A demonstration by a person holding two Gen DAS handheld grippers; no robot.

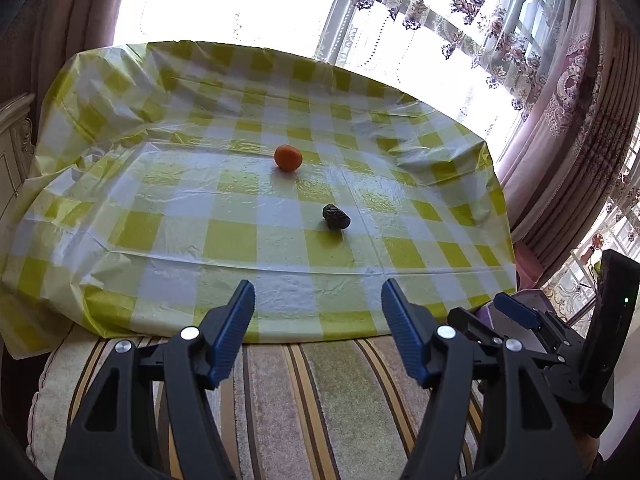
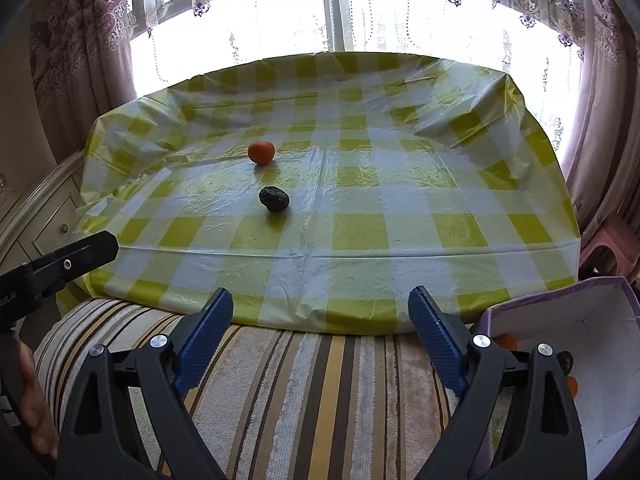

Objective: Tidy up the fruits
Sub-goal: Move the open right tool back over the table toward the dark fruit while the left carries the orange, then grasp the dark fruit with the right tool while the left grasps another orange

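An orange fruit (image 1: pixel 287 157) (image 2: pixel 261 152) and a dark wrinkled avocado (image 1: pixel 336 216) (image 2: pixel 274 199) lie apart on the yellow-checked tablecloth (image 1: pixel 224 236) (image 2: pixel 400 208). My left gripper (image 1: pixel 318 304) is open and empty over the near edge of the cloth. My right gripper (image 2: pixel 320 312) is open and empty, also at the near edge. A purple-rimmed box (image 2: pixel 600 344) at lower right holds fruits, with orange pieces (image 2: pixel 505 342) partly hidden behind my right finger. The right gripper also shows in the left wrist view (image 1: pixel 516 312).
A striped cushion (image 2: pixel 304 392) (image 1: pixel 304 392) lies under both grippers in front of the table. The left gripper's body (image 2: pixel 60 264) shows at the left. Curtains and a bright window stand behind the table. A cabinet (image 2: pixel 36 220) is at left, a pink stool (image 2: pixel 608 252) at right.
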